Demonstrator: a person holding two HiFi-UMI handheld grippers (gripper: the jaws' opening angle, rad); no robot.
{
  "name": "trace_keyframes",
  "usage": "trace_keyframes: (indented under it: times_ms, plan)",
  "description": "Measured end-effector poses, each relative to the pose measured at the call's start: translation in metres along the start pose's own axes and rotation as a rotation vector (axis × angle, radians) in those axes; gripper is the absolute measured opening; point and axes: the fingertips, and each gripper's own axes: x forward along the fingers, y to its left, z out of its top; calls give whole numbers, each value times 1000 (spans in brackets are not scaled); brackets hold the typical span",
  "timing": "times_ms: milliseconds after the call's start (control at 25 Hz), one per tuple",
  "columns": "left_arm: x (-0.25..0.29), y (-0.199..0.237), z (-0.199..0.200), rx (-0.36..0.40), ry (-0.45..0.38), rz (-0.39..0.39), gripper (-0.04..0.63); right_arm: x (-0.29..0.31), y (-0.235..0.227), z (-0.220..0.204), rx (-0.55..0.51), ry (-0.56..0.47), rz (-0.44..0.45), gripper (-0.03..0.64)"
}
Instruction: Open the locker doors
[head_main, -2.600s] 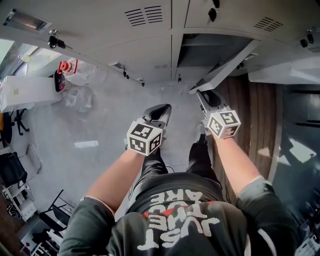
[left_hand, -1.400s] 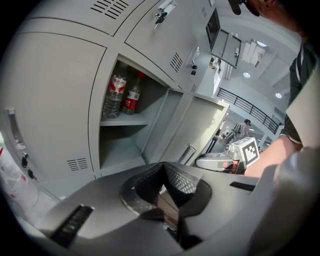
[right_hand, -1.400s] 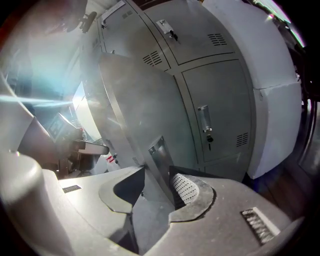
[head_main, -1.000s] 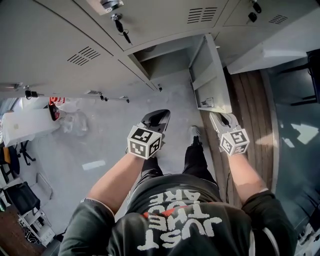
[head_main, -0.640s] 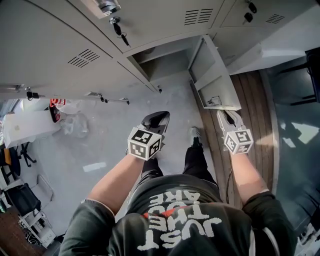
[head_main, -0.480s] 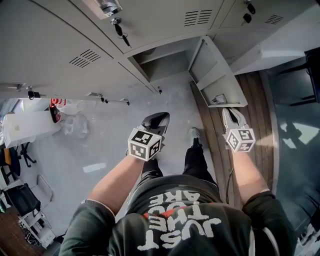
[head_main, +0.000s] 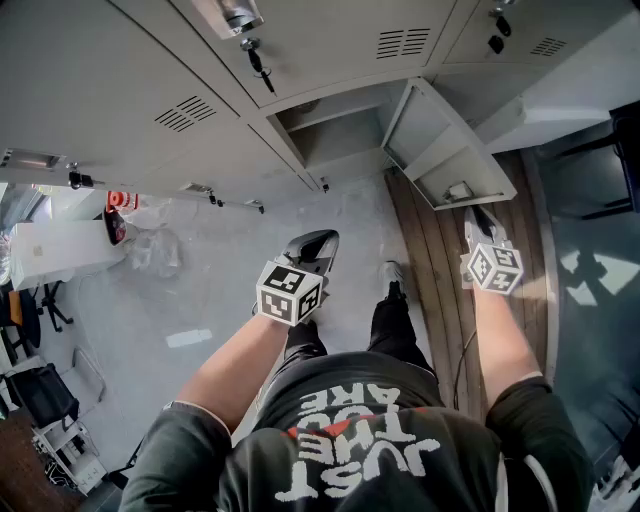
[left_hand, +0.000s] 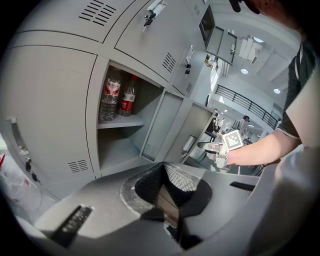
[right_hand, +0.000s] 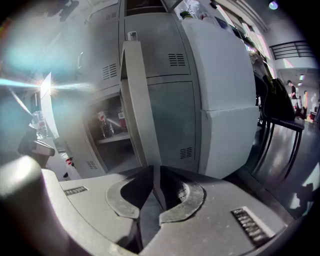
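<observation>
The door (head_main: 440, 148) of one lower locker (head_main: 335, 138) is swung well out. Its free edge is taken between the jaws of the right gripper (right_hand: 156, 186), which have just been closing and are clamped on it. The left gripper (left_hand: 163, 174) is held back, jaws together on nothing. The opening of this door is judged nearly done. Next, the edge must be released and a shut door (head_main: 330, 40) addressed.
</observation>
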Motion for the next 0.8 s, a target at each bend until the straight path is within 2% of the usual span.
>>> trace_keyframes:
  times_ms: [320, 520, 680, 800]
  plan:
    - [-11, 3, -7, -17, -6, 15, 5, 2, -5, 2, 2, 6, -18, 63]
    - [-19, 5, -13, -28, -6, 21, 5, -2, -2, -3, 48, 16, -32, 64]
    - [-26, 9, -14, -34, -13, 32, 5, -9, 5, -31, 116, 72, -38, 64]
    - [-36, 13, -12, -40, -23, 40, 5, -16, 35, -55, 94, 144, 18, 64]
